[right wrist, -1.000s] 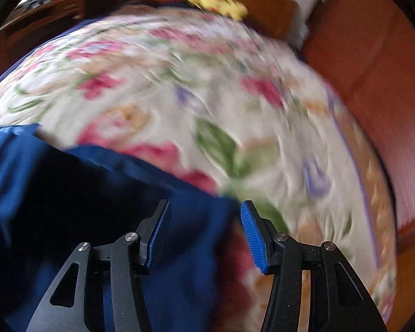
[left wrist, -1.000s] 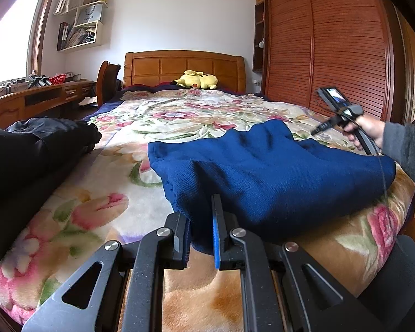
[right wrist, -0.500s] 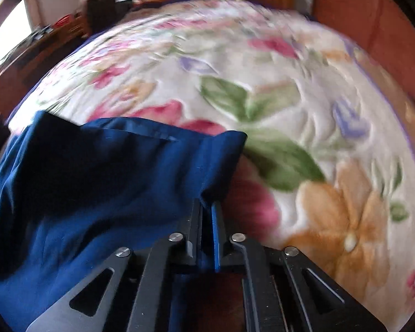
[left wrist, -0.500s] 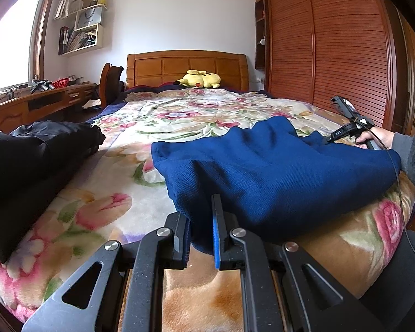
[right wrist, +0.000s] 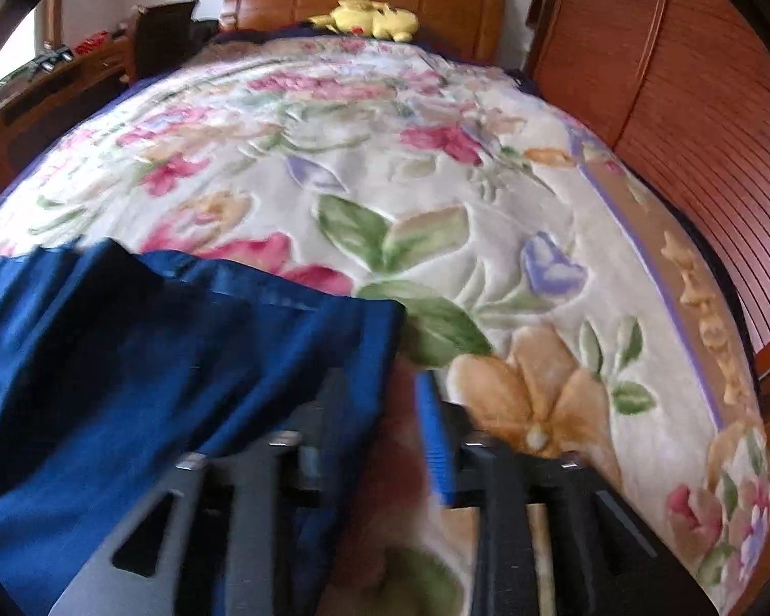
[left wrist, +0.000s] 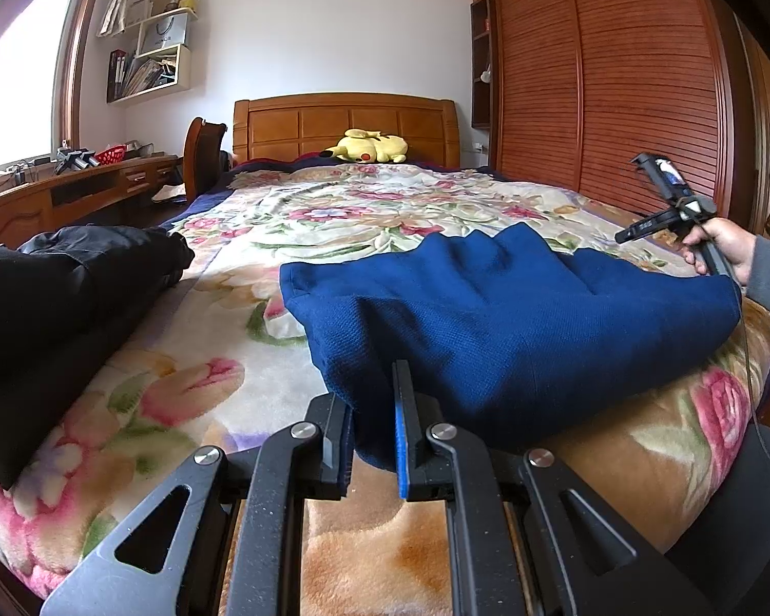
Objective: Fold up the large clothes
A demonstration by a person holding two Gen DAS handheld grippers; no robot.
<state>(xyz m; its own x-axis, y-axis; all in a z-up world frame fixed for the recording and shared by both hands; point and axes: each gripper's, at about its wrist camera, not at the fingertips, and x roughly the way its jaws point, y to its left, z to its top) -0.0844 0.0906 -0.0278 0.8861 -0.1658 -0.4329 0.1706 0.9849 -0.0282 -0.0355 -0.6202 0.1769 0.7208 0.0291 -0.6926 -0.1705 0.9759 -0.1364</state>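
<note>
A dark blue garment (left wrist: 513, 308) lies folded over on the floral blanket (left wrist: 333, 205) at the near end of the bed. My left gripper (left wrist: 372, 426) is shut on its near left corner, and the cloth bunches between the pads. My right gripper (right wrist: 382, 410) is opening just off the garment's (right wrist: 154, 359) far right corner. The cloth edge lies by its left finger, and only blanket shows between the jaws. In the left wrist view a hand holds the right gripper (left wrist: 662, 210) raised above the garment's right end.
A heap of black clothing (left wrist: 66, 287) lies along the bed's left side. A yellow plush toy (left wrist: 367, 146) rests by the wooden headboard. A slatted wardrobe (left wrist: 616, 77) lines the right wall, and a desk (left wrist: 77, 190) stands on the left.
Half a second ago my right gripper was shut on the garment's right corner. Now it has let go, its jaws stand apart, and it has lifted back. The left gripper has not moved.
</note>
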